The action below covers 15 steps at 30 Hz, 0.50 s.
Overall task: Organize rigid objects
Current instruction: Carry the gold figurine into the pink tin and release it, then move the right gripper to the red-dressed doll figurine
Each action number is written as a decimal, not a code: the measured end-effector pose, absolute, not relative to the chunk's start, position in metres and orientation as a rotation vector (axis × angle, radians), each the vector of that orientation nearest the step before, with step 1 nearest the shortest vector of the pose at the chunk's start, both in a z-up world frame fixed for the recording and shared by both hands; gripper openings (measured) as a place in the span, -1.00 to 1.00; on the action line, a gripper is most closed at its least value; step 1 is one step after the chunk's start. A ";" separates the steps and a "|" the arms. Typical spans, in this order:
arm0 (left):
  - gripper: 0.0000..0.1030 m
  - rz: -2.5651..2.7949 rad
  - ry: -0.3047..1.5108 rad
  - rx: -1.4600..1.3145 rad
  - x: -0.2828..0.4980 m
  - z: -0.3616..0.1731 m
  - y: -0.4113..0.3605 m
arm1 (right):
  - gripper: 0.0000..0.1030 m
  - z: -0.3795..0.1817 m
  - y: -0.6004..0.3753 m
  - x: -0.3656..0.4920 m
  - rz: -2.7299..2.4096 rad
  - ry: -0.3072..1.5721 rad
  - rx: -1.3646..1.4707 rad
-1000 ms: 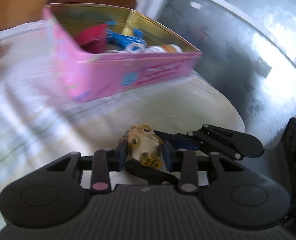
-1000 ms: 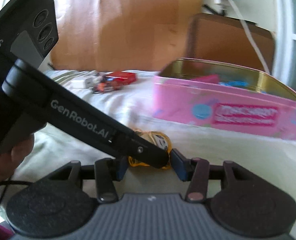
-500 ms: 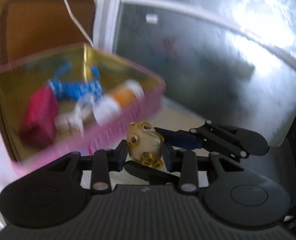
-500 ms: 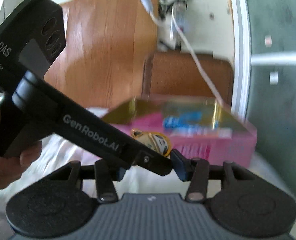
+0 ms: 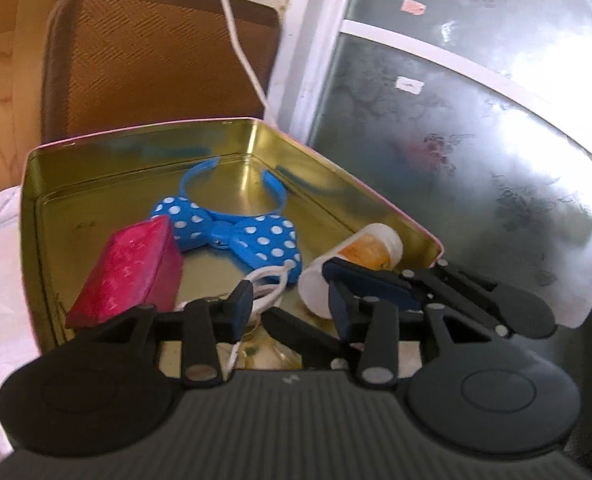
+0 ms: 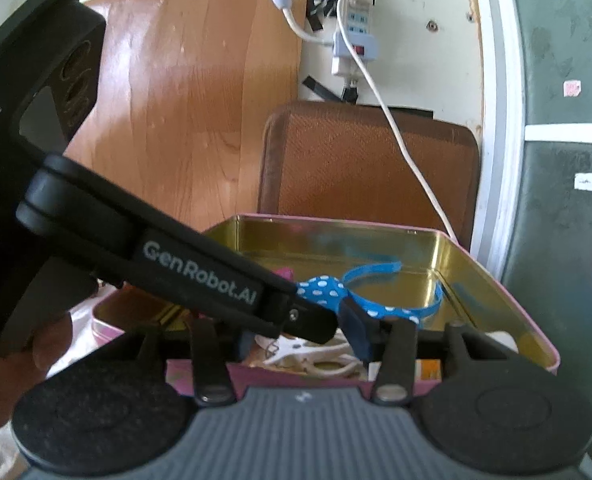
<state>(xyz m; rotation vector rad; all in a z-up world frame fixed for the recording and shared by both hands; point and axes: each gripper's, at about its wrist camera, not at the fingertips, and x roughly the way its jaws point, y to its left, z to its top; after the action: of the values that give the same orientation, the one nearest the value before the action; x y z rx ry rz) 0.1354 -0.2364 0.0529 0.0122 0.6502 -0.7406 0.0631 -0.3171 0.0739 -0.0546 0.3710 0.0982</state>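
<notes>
Both grippers over open pink tin. Left gripper: jaws just opened wider, pads apart, nothing between. Right gripper: pads apart, nothing gripped, left gripper's finger crossing between. In tin: blue dotted bow headband, pink box, orange-labelled bottle, white clip

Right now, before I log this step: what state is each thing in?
pink tin: open, no lid on
left gripper: fingers have just been opening, nothing held between them
right gripper: fingers apart, nothing gripped
white bottle: lying on its side in the tin
blue headband: lying in the tin
</notes>
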 end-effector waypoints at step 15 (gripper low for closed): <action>-0.11 -0.341 0.468 -0.014 0.070 0.063 -0.055 | -0.13 0.098 -0.277 0.016 0.289 0.279 0.135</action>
<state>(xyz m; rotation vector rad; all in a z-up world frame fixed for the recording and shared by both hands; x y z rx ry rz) 0.0698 -0.0545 0.0627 -0.0139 0.4679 -0.3410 0.0159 -0.2772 0.0980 0.1350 0.2790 0.2887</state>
